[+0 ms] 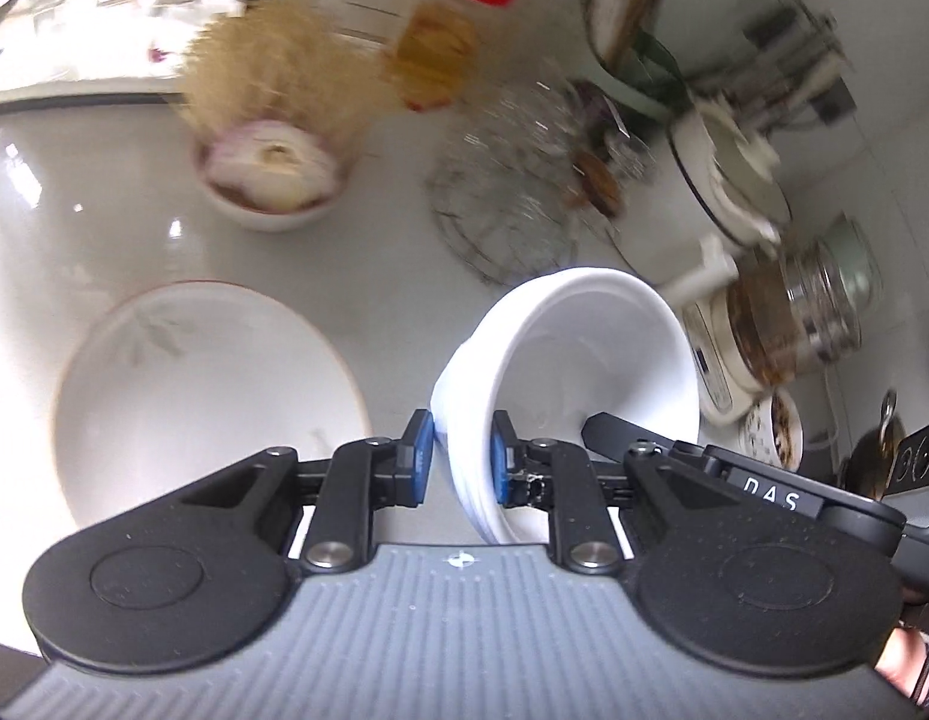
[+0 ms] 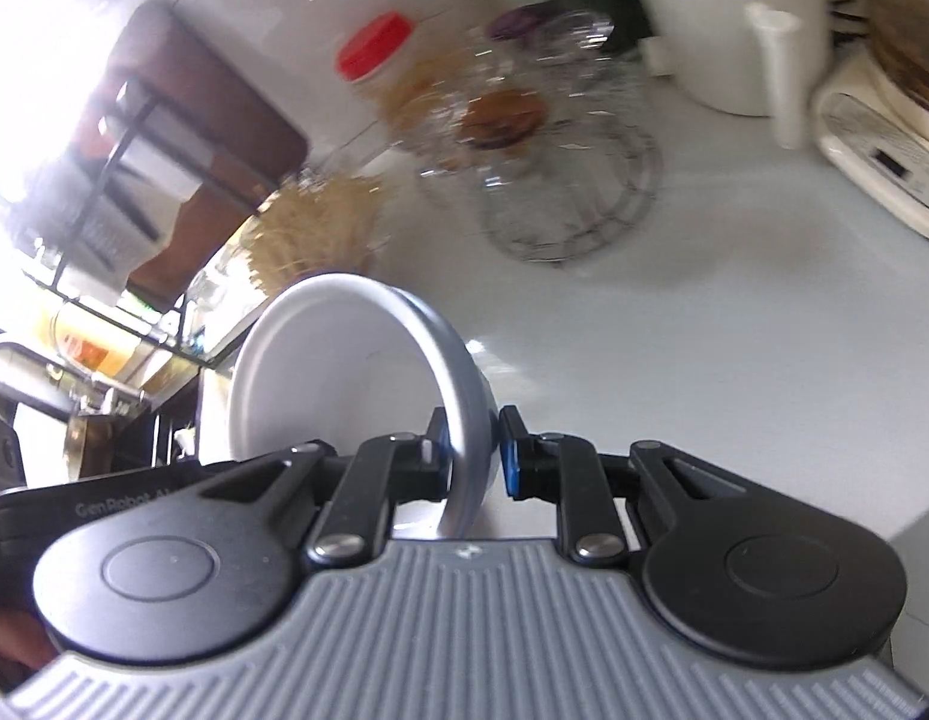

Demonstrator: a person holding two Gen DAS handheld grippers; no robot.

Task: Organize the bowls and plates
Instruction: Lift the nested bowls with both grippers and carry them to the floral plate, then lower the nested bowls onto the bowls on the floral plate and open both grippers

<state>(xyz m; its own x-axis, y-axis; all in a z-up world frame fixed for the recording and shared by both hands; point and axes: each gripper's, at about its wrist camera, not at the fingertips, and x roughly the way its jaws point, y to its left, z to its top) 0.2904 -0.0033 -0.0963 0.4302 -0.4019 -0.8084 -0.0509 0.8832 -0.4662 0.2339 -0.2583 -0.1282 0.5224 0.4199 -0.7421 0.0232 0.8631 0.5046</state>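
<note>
While both views blur at their edges, the glossy white counter (image 1: 56,192) fills most of each and carries everything else. Largest on it is the wide shallow white plate with a thin reddish rim and a faint leaf print (image 1: 206,396), lying flat at about nine o'clock from the left hand-held gripper (image 1: 461,456). At twelve o'clock stands a clear wire-and-glass fruit stand (image 1: 506,204), with a cream electric kettle base with a glass pot (image 1: 770,330) at two o'clock. A small white bowl of pinkish-white round slices (image 1: 272,174) sits at eleven o'clock under a straw-coloured bushy bunch (image 1: 272,72), beside a clear jar with a red lid (image 1: 458,12).

Lifted off the counter and tipped on its side is the plain white ceramic bowl (image 1: 584,360), held by both tools at once. The left hand-held gripper has its blue pads clamped across the bowl's wall, one pad inside and one outside. Seen from the right wrist, the same bowl (image 2: 332,372) shows its hollow, and the right hand-held gripper (image 2: 473,456) pinches the opposite rim between its blue pads.
</note>
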